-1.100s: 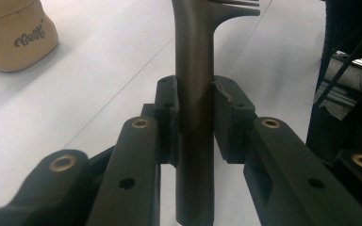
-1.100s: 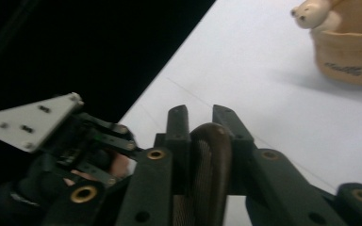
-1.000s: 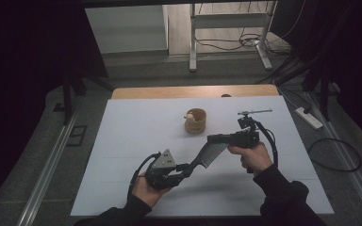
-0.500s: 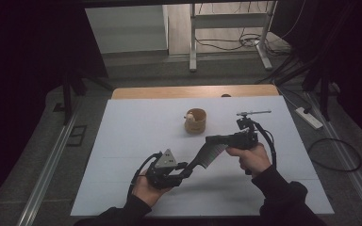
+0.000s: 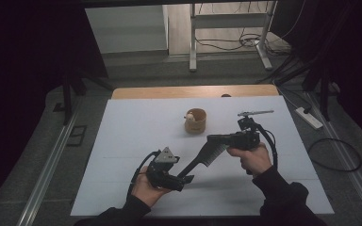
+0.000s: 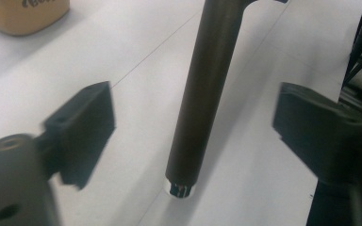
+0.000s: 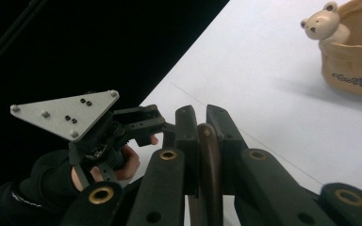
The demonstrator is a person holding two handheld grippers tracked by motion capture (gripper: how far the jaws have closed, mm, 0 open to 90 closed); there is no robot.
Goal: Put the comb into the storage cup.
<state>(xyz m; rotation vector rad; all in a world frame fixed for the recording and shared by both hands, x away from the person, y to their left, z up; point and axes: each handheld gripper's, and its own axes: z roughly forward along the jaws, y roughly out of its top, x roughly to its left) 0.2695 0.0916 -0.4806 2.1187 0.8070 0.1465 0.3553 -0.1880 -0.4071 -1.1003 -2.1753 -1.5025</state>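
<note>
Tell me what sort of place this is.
Probably a lab or recording studio, not a home: a white-topped table ringed by dark curtains, loose cables on the floor, and a metal stand behind.

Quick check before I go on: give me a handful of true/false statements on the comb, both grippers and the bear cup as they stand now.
1. The right gripper is shut on the comb. True.
2. The left gripper has clamped the comb's handle. False: its jaws stand wide apart, with the handle between them, untouched.
3. The bear cup lies tipped on its side. False: it stands upright on the table.
4. The cup sits farther from the person than both grippers. True.
5. The comb lies flat on the table. False: the right gripper holds it up, handle towards the left gripper.
</note>
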